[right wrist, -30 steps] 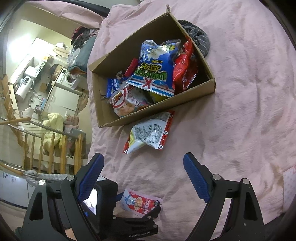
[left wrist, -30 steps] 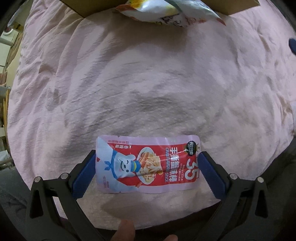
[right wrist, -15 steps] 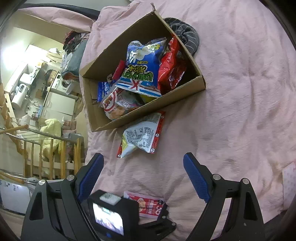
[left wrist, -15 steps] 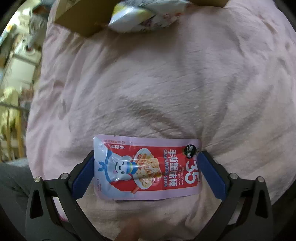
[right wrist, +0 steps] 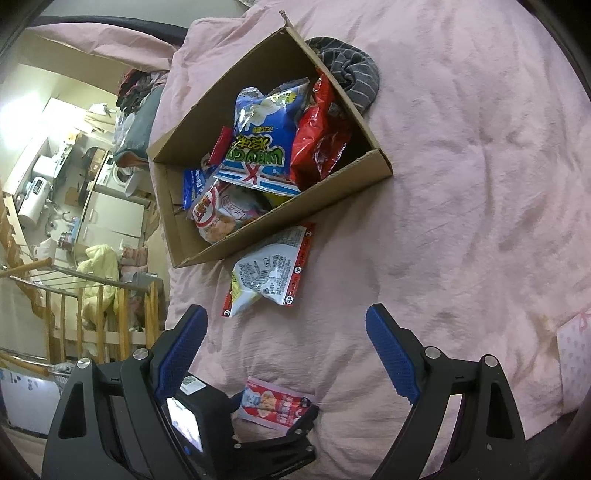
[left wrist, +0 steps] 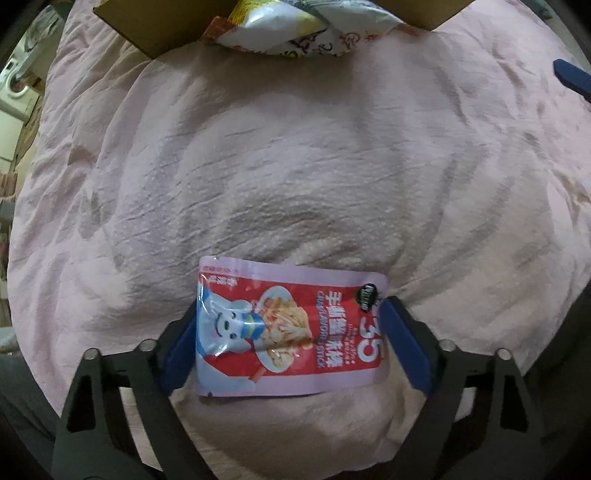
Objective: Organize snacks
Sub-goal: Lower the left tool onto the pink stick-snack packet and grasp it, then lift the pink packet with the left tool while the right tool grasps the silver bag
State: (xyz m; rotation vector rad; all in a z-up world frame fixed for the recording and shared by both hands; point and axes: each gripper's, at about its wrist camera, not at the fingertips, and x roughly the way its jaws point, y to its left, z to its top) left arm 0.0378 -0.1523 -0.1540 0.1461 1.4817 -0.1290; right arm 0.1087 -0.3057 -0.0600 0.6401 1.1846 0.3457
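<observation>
A red and pink crab stick packet (left wrist: 291,332) lies between the blue pads of my left gripper (left wrist: 288,332), which is shut on its two short ends just above the pink bedspread (left wrist: 295,166). The same packet shows in the right wrist view (right wrist: 277,404), held by the left gripper (right wrist: 273,410). My right gripper (right wrist: 286,332) is open and empty, hovering above the bed. A cardboard box (right wrist: 280,221) full of snack bags sits ahead of it. A white and red snack bag (right wrist: 269,273) lies on the bed against the box's near wall.
A grey striped cloth (right wrist: 351,77) lies behind the box. The bed's left edge drops to a wooden railing (right wrist: 92,314) and a room below. A pink patterned packet (right wrist: 576,350) lies at the right edge. The box corner (left wrist: 147,26) and white bag (left wrist: 295,29) show far ahead.
The left gripper has closed in on the crab stick packet, which now bows slightly between the pads. The right gripper stayed open and shifted a little over the bed.
</observation>
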